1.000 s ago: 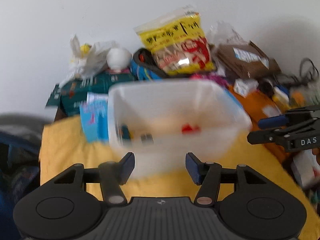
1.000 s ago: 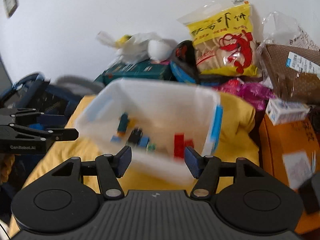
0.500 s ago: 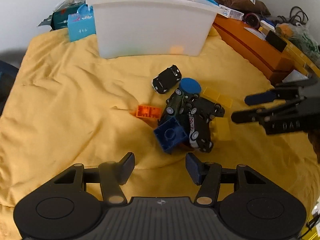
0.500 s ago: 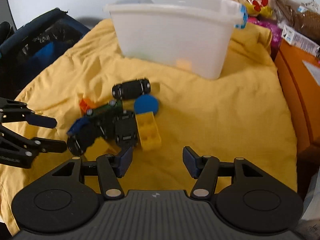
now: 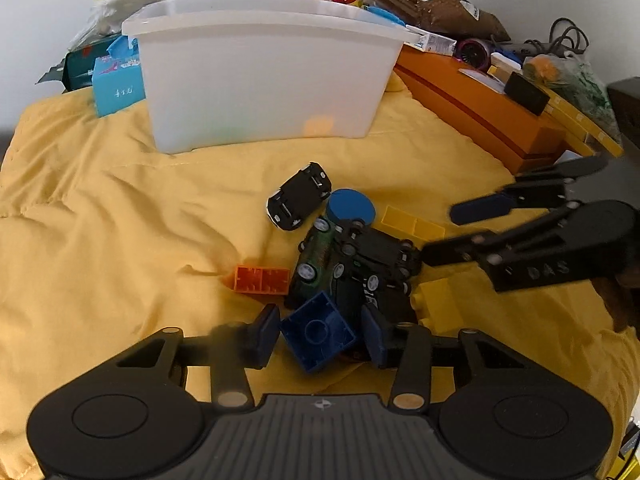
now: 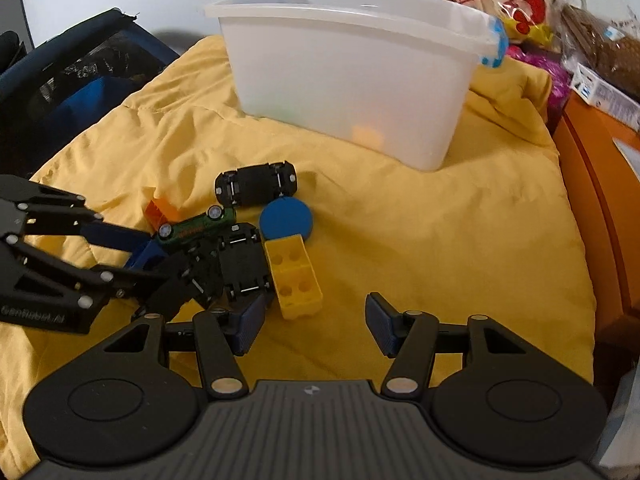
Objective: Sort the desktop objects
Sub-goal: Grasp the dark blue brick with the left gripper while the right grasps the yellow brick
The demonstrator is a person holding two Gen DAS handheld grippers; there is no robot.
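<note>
A pile of toys lies on the yellow cloth (image 5: 100, 240) in front of a white bin (image 5: 260, 72): black toy cars (image 5: 300, 202), a green car (image 5: 314, 260), a blue disc (image 5: 352, 206), an orange brick (image 5: 262, 280) and yellow bricks (image 5: 438, 304). My left gripper (image 5: 319, 336) is low at the pile's near edge. Its jaws are closing around a blue brick (image 5: 318, 336), with slim gaps still showing at the pads. My right gripper (image 6: 316, 322) is closing too; a yellow brick (image 6: 294, 276) lies just ahead of its gap, untouched.
An orange box (image 5: 480, 120) runs along the right edge with clutter on it. A blue carton (image 5: 116, 80) and snack bags (image 6: 508, 0) stand around the bin (image 6: 352, 72). A dark bag (image 6: 72, 80) lies left of the cloth.
Both grippers came down from over the bin to the toy pile on the cloth. In the last half second the left jaws narrowed around the blue brick and the right jaws narrowed slightly.
</note>
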